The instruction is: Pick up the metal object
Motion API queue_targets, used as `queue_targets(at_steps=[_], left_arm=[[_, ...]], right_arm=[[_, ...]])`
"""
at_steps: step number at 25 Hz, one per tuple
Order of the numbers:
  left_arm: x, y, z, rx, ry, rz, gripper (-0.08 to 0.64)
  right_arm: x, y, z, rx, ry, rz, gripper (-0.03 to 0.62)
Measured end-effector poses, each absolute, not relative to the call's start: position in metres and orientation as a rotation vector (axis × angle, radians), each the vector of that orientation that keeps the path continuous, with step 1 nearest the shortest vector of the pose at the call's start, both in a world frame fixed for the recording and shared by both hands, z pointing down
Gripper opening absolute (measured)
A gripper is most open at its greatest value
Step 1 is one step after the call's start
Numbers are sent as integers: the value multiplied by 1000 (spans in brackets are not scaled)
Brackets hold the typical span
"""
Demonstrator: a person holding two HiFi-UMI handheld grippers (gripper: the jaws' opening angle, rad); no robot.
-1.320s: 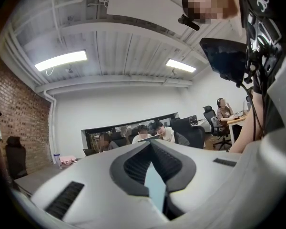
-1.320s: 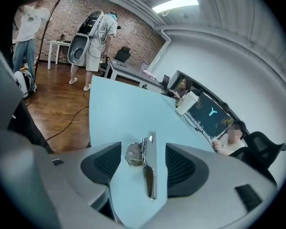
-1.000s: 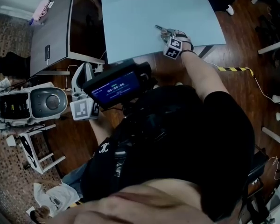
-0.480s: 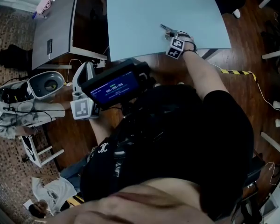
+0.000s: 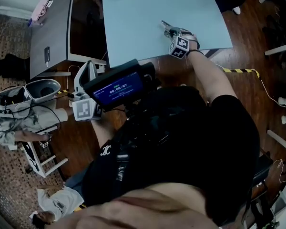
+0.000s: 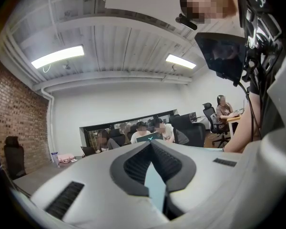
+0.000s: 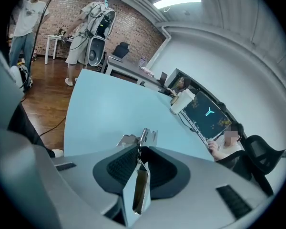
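The metal object is a thin, shiny piece with a flat plate and a narrow stem. It stands on edge between the pads of my right gripper, whose jaws are closing and press on it. Its end sticks out past the jaws over the pale blue table. In the head view the right gripper is near the table's front right edge, and the metal object points away from me. My left gripper hangs off the table by my left side, and its pads meet with nothing held.
A dark grey desk stands left of the blue table. A white cup and a lit screen sit at the table's far end. A person in white bends over on the floor at left. Striped tape lies on the wood floor at right.
The right gripper's jaws have closed on the metal object at the table's front right edge. The person at left has shifted. The left gripper has stayed by my side.
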State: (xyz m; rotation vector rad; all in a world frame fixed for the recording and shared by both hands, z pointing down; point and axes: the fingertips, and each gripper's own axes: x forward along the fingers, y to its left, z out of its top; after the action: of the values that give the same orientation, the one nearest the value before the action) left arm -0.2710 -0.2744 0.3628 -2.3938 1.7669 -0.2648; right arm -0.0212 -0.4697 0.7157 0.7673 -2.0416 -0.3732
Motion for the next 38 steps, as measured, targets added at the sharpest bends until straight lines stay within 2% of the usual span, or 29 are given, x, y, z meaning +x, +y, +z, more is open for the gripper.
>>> queue_targets(at_steps=[6,12,20,27,36,38], left_arm=[[-260,-293,366,-2436,1694,-227,0],[-240,-316,367,-2476,1645,-190,0],[-222,-351,369,-2501,1575,-125,1],[-201,-366,369,-2518,1529,-109,0],[-151,-343,369,-2507,1537,-95,2],[-133,-327,370,-2491,1552,-89,2]], right_arm=[[-8,-469,650,910,-2143,-446,44],[11,-450,518,1174,-2371,-558,44],[56,-404,360,1428,-2797,-485,43],[109,-373,314,1638,-2909,-388,41],[175,-330,303,1695,-2959,-388,34],[194,-314,307,1689,-2964,-391,13]])
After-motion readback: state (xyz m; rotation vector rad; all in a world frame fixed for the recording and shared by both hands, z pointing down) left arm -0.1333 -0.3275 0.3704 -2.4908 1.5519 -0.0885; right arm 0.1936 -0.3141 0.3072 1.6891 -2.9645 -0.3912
